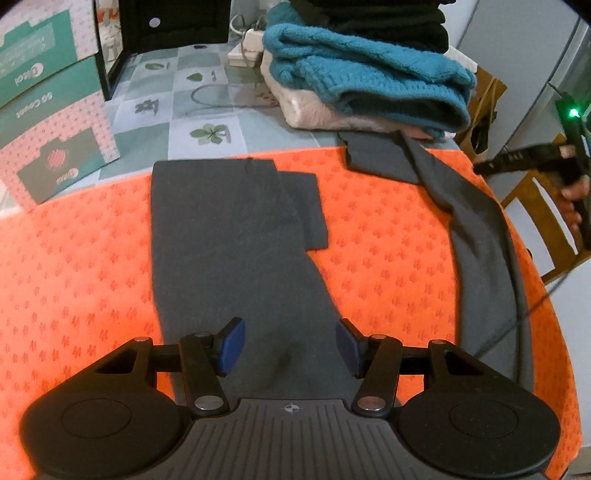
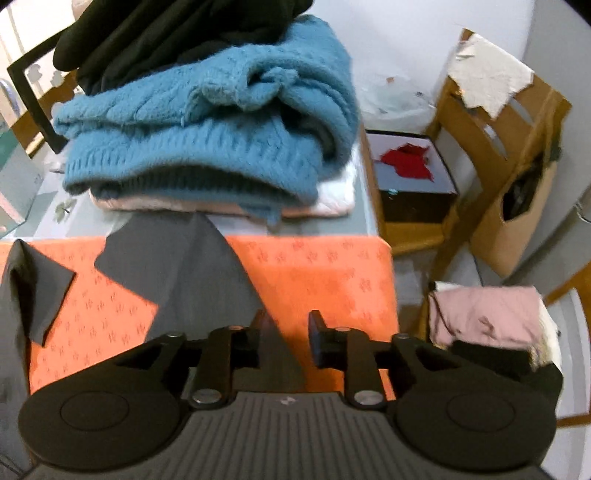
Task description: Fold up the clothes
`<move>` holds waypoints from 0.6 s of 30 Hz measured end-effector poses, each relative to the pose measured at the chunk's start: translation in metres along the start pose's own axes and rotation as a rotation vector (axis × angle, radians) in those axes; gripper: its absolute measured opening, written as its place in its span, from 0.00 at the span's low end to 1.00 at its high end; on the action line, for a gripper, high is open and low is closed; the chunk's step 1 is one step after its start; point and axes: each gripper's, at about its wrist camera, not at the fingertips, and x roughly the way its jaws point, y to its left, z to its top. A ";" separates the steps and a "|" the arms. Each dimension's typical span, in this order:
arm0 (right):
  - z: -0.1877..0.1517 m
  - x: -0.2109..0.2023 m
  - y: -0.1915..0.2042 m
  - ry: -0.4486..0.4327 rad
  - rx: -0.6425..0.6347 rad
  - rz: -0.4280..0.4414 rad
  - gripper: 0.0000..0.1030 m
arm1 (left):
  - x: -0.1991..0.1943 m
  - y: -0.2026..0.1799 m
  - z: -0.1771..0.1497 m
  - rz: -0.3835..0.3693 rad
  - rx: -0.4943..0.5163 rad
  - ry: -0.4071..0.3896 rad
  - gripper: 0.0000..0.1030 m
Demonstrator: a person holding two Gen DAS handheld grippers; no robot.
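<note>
Dark grey garment (image 1: 229, 236) spread across the middle of the left wrist frame, lying flat on an orange patterned cloth (image 1: 74, 266), one folded flap jutting right at upper centre and a long sleeve-like strip (image 1: 480, 236) curving down the right side. Same garment seen in the right wrist view rising as a taut peak (image 2: 207, 266) at centre frame, lifted off the orange cloth (image 2: 325, 266).

Behind it, at upper centre of both views, a stack of folded clothes: teal knit sweater (image 1: 362, 74) over a pale pink piece (image 1: 314, 107), black fabric (image 2: 166, 33) on top. Green-and-pink boxes (image 1: 48, 103) at upper left of the left wrist frame, standing on a leaf-print tablecloth (image 1: 207, 122). Wooden chair (image 2: 480, 147) at upper right of the right wrist view, with a brown paper bag (image 2: 517, 206) beside it and a dark box holding something red (image 2: 410, 162) on the seat.

Left gripper (image 1: 290, 345) at lower centre, blue pads (image 1: 232, 345) set wide apart, grey fabric below them, nothing gripped. Right gripper (image 2: 288, 336) at lower centre, fingers narrower, grey fabric running up between them; whether pinched, cannot tell. A hand (image 1: 574, 192) on the right gripper's handle at the right edge of the left wrist frame.
</note>
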 end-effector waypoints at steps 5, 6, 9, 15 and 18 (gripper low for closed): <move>0.013 0.034 0.003 0.041 -0.008 0.091 0.38 | -0.004 0.006 -0.007 0.018 -0.026 0.015 0.56; 0.014 0.041 0.005 0.051 -0.008 0.109 0.37 | -0.005 0.008 -0.009 0.022 -0.031 0.018 0.56; 0.015 0.049 0.014 0.058 -0.029 0.120 0.10 | -0.008 0.014 -0.012 0.041 -0.053 0.024 0.56; 0.019 0.021 0.010 -0.034 -0.016 0.041 0.04 | -0.019 0.031 -0.015 0.085 -0.100 0.009 0.56; 0.021 0.002 -0.005 -0.077 0.001 -0.034 0.04 | -0.024 0.037 -0.016 0.102 -0.117 -0.002 0.56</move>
